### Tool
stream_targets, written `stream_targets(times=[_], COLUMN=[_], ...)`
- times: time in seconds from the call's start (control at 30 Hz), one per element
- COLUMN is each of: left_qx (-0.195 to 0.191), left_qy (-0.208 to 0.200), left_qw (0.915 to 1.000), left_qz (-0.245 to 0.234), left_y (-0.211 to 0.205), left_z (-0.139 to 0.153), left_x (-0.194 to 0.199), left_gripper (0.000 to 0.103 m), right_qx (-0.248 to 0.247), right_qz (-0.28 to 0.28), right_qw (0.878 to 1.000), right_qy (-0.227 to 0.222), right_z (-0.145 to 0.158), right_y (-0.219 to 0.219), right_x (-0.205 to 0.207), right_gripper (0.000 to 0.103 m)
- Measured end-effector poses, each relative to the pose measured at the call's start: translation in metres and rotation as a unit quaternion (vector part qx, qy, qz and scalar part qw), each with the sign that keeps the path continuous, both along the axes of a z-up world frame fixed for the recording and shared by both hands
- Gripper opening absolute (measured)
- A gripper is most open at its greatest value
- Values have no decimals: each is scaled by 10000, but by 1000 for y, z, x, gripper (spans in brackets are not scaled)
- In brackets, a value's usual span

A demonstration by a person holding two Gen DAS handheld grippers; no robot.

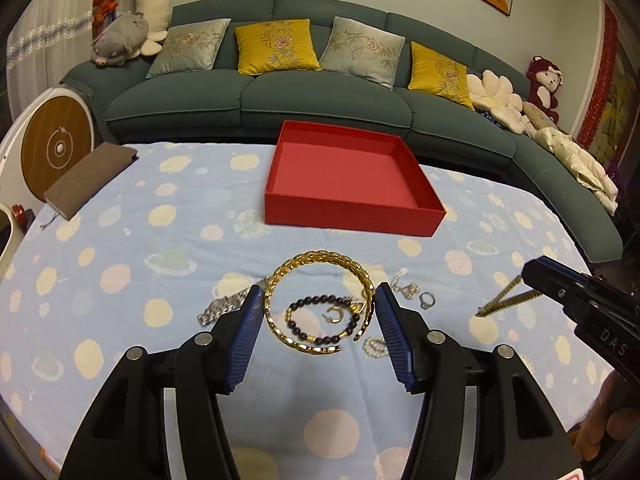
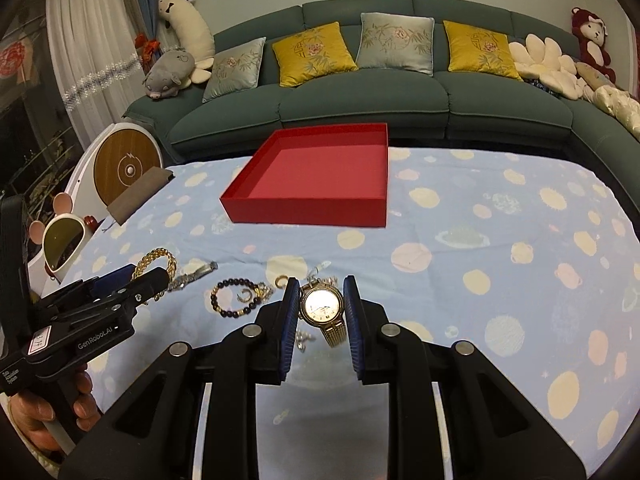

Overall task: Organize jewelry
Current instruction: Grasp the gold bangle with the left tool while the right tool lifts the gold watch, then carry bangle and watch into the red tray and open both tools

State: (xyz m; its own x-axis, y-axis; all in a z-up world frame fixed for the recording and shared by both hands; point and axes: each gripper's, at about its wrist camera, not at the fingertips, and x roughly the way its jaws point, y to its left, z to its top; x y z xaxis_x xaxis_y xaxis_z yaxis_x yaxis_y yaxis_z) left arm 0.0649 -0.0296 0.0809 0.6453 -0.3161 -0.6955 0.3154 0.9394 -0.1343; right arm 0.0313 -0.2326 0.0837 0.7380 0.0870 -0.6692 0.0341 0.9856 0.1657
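My left gripper (image 1: 319, 300) is shut on a gold link bangle (image 1: 316, 260) and holds it above the spotted cloth; it also shows in the right wrist view (image 2: 154, 264). My right gripper (image 2: 321, 304) is shut on a gold watch (image 2: 322, 307), whose strap (image 1: 505, 300) hangs from it in the left wrist view. Below the bangle lie a dark bead bracelet (image 1: 320, 320), a silver watch (image 1: 220, 308), rings (image 1: 426, 300) and a pearl piece (image 1: 374, 346). An empty red box (image 1: 400, 224) stands further back at the middle.
A brown notebook (image 1: 90, 176) lies at the table's far left corner. Sunglasses (image 2: 62, 244) sit off the left edge. A green sofa (image 1: 320, 96) with cushions runs behind the table. The blue spotted tablecloth (image 1: 120, 260) covers the table.
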Motion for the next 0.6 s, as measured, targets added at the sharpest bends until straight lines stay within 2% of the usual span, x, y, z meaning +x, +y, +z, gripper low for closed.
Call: stream_targets(times=[0.17, 0.3, 0.43, 0.6], left_qx=[57, 91, 132, 320], left_qy=[-232, -398, -396, -403], left_qw=[9996, 9992, 9991, 9986], left_qz=[-147, -19, 43, 146], left_y=[-18, -31, -47, -71], left_z=[34, 49, 48, 29], left_x=[44, 103, 164, 229], left_gripper=[55, 55, 55, 55], right_qx=[-190, -233, -89, 0], right_qz=[81, 20, -56, -201], right_qw=[9996, 9993, 9995, 9994], right_qy=[-192, -280, -299, -293], right_z=[39, 53, 49, 31], right_y=[-10, -25, -38, -49], right_x=[49, 107, 169, 240], right_gripper=[22, 22, 22, 22])
